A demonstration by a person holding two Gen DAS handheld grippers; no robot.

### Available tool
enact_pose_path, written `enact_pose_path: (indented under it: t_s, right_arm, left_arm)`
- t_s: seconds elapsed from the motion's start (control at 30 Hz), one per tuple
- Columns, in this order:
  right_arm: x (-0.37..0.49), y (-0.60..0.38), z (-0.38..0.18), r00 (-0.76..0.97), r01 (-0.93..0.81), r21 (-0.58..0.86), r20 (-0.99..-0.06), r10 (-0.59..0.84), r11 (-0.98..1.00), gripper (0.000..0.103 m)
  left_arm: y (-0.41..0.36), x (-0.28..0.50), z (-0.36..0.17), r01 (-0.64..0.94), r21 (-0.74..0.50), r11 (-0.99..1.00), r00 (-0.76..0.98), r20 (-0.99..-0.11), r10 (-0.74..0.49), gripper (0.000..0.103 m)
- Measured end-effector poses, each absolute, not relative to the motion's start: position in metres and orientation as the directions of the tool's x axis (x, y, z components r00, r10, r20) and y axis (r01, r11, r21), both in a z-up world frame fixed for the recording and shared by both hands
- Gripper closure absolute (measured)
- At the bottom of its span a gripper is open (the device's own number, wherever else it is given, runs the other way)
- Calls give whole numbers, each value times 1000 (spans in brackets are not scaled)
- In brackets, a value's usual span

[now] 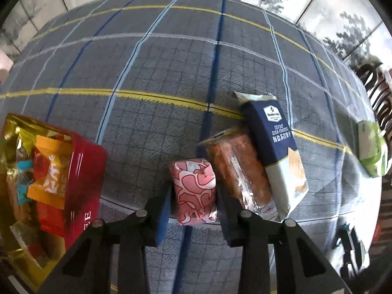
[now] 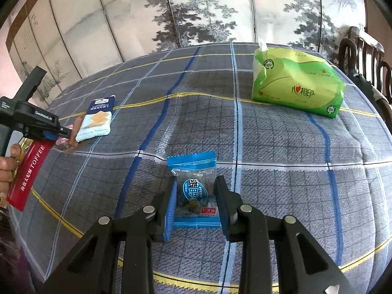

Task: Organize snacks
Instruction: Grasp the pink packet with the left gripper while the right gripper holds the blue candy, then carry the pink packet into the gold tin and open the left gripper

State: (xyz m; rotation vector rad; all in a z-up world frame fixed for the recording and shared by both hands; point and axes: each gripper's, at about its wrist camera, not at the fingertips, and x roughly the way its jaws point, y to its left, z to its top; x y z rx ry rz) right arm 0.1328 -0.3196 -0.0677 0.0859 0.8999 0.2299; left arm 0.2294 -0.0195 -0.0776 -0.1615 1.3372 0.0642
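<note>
Both my tongs clenched on snacks over the plaid worktop (image 1: 152, 73).

Left to right: the red toffee box (image 1: 80, 183) sits open with wrapped candies inside, near the worktop's left edge. My left tongs (image 1: 193, 204) pinch a pink-and-white wrapped candy (image 1: 193, 191) lying on the cloth. Just right of it an orange-brown snack in clear wrap (image 1: 235, 169) touches a navy soda cracker pack (image 1: 276, 147). My right tongs (image 2: 196, 197) grip a blue candy packet (image 2: 193, 188) at mid-worktop, pads against both its sides. A green tissue pack (image 2: 296, 83) lies far right. A hand (image 2: 8, 161) shows at the left edge of the right view.
</note>
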Motion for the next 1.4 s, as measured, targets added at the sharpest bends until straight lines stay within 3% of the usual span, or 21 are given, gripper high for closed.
enact_pose_path:
  t_s: [0.37, 0.73, 1.4]
  right_arm:
    - [134, -318, -69, 599, -152, 163, -769, 222, 975, 74]
    - [134, -308, -69, 603, -141, 96, -781, 162, 985, 75]
    - [132, -294, -70, 610, -132, -6, -789, 76, 991, 75]
  left_arm:
    - [-43, 147, -49, -70, -49, 996, 363, -932, -20, 74]
    - [-38, 56, -10, -22, 74, 997, 508, -858, 75, 74]
    - [27, -4, 14, -109, 114, 987, 596, -787, 157, 74]
